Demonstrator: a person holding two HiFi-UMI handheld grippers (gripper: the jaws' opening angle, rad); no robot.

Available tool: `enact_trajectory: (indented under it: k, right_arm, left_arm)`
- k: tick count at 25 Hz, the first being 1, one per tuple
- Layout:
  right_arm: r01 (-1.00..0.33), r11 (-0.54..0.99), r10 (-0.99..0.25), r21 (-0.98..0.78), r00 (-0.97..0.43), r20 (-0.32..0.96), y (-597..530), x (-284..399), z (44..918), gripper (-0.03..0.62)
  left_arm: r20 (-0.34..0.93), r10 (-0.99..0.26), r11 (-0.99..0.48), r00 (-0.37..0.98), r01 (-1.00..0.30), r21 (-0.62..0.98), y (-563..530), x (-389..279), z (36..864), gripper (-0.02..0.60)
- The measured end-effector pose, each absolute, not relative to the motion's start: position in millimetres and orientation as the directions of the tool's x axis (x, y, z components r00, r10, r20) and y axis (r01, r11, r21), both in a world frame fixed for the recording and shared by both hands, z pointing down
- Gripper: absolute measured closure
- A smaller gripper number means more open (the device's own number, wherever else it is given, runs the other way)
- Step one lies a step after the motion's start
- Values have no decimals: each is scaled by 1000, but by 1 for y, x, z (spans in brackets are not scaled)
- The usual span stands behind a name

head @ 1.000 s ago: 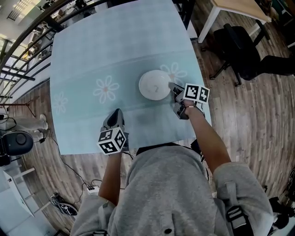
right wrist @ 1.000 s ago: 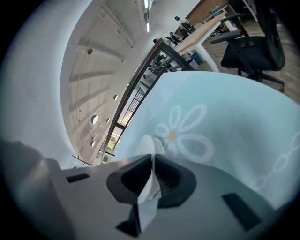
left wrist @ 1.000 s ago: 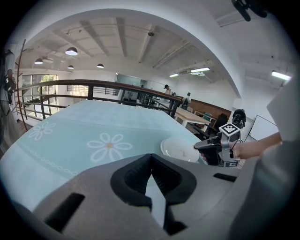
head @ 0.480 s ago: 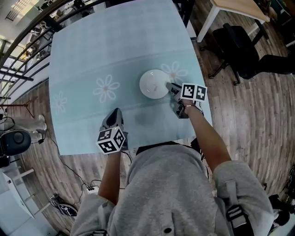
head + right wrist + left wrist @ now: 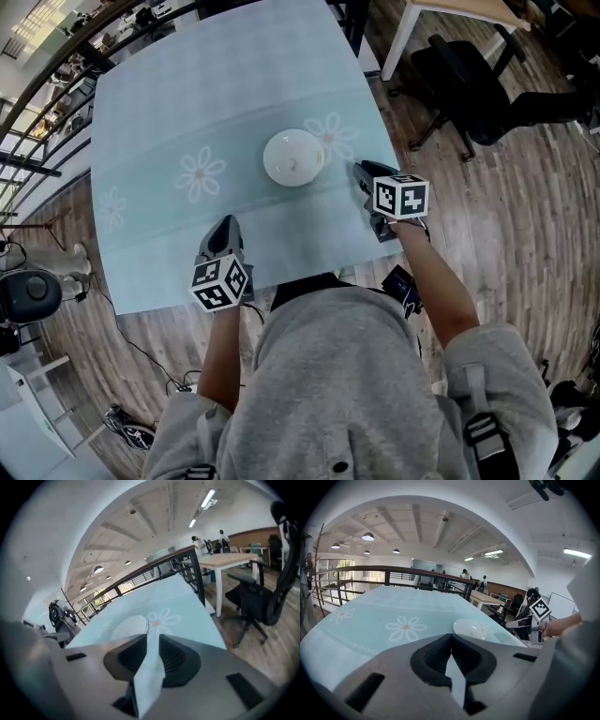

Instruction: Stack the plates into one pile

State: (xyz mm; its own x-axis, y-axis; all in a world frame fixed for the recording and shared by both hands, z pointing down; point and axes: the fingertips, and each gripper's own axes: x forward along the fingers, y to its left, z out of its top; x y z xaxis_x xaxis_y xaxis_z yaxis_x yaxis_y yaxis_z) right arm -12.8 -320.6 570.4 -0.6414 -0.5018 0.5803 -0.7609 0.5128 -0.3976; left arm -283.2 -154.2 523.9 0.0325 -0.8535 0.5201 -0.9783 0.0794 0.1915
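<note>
The white round plates (image 5: 293,157) lay as one pale disc on the light blue-green tablecloth (image 5: 187,84), a little right of the middle of the head view; how many were in the pile could not be told.

Nearest the camera, at the bottom of the frame, the person's grey sweatshirt (image 5: 337,384) filled the view, with both bare forearms reaching upward. The left gripper (image 5: 225,227) hung over the lower edge of the table, lower left of the plates and well apart from them. In the left gripper view its jaws were pressed together with nothing between them, and the plates sat beyond the tips, right of centre.

The right gripper (image 5: 361,170) was just right of the plates, near the table's right edge, not touching them. In the right gripper view its jaws were opening, with only a strip of tablecloth showing through the gap and no object in it; the plates lay just beyond the tips to the left, beside a white daisy print (image 5: 164,617).

Farther off, a black office chair (image 5: 469,75) stood on the wooden plank floor (image 5: 525,216) at the upper right, and a dark metal railing (image 5: 56,66) ran along the upper left.
</note>
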Motion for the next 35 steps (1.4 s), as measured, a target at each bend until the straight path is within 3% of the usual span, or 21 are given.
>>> enact_trajectory:
  k: [5,13,21,35]
  right_arm:
    - [-768,582,-582,-269,-624,522,-299,17,535,559]
    - [-739,642,-637,-205,-663,393,-245,15,459,563]
    - [-751,658,-690,-64,-634,350,-184,14,423,562]
    - [-777,629,-730,-32,-603,322,-57,5,400,561]
  left_arm:
    - [484,-874,36,41,-988,150,-142,-258,509,561]
    - [397,-917,-27,45,-998,51,-117,-237,460,561]
    - [332,-941,-58,67,-998,37,-89,-229,432,561]
    - [249,-965,-102,77,-990,-92,44,-211,396,561]
